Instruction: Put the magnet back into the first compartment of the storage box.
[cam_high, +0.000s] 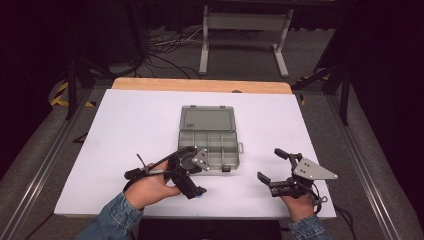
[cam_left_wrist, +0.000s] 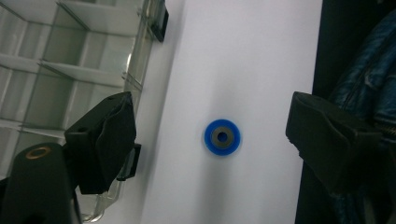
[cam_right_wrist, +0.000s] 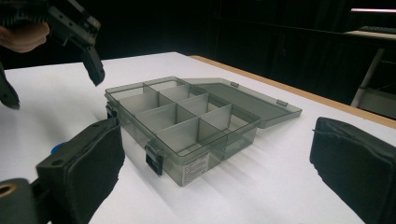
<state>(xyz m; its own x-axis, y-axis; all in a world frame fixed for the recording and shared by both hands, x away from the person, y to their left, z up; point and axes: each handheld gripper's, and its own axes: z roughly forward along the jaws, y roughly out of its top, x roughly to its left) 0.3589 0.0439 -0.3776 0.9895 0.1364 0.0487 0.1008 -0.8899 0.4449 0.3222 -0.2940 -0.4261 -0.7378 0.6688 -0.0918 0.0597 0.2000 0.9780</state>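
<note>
A small blue ring with a dark centre (cam_left_wrist: 222, 136) lies flat on the white table top (cam_high: 125, 130), close to its near edge. My left gripper (cam_left_wrist: 210, 116) hangs over the ring pointing down. It is open, with a jaw on each side of the ring and neither pad touching it. In the high view the left gripper (cam_high: 192, 172) sits just in front of the clear compartment box (cam_high: 207, 140), whose lid lies folded back. My right gripper (cam_high: 270, 164) is open and holds nothing. It stands to the right of the box and faces it (cam_right_wrist: 187, 121).
The box's front latch (cam_left_wrist: 159, 21) and wall are close to one jaw of the left gripper. The table's near edge and a denim sleeve (cam_left_wrist: 364, 70) lie just past the other jaw. A wooden strip (cam_high: 200, 85) runs along the table's far edge.
</note>
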